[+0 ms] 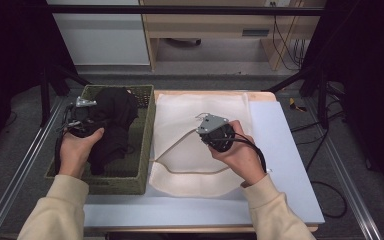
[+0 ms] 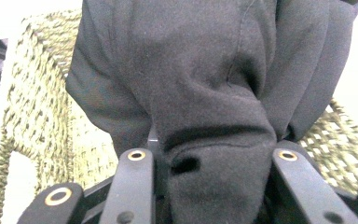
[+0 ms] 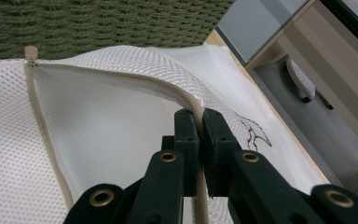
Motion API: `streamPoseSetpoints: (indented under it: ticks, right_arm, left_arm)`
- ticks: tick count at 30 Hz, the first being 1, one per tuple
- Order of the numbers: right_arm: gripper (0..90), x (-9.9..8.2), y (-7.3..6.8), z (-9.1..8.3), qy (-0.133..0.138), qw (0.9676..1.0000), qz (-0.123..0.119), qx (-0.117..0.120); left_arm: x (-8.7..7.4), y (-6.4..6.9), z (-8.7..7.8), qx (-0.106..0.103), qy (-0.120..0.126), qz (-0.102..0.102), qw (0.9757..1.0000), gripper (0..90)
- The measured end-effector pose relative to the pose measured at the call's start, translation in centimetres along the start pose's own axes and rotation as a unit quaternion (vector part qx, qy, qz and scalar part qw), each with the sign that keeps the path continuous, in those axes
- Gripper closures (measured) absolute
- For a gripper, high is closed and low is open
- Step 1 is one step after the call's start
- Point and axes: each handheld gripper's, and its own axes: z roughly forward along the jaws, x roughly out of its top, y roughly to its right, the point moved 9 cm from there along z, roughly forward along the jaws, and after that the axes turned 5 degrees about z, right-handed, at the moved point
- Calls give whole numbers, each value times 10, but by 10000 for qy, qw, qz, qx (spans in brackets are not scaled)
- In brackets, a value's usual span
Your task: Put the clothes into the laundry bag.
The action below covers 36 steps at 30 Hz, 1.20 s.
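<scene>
Right gripper (image 3: 199, 122) clamped on the beige zipper edge (image 3: 186, 100) of the white mesh laundry bag (image 1: 190, 145). Bag lies flat on the table (image 1: 285, 165), long axis running away from the person, just beside the woven basket (image 1: 145, 150). Left gripper (image 2: 209, 158) grips a black garment (image 1: 112, 120), bunched and drooping over the basket.
</scene>
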Motion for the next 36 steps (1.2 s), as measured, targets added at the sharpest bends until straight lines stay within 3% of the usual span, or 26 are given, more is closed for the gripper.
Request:
streamPoseSetpoints:
  ticks: [11, 18, 30, 36]
  right_arm:
    - [860, 3, 2, -2, 49, 10000, 65, -11]
    - [863, 4, 1, 0, 108, 9998, 130, 113]
    - [864, 3, 1, 1, 140, 9993, 275, 194]
    - [864, 3, 2, 1, 152, 9993, 279, 216]
  left_arm:
    - [23, 1, -26, -40, 340, 25, 9994, 648]
    - [30, 4, -46, -81, 565, 111, 9983, 648]
    - [49, 32, -84, -266, 901, 522, 9942, 648]
    - [53, 58, -105, -640, 1131, 736, 9888, 647]
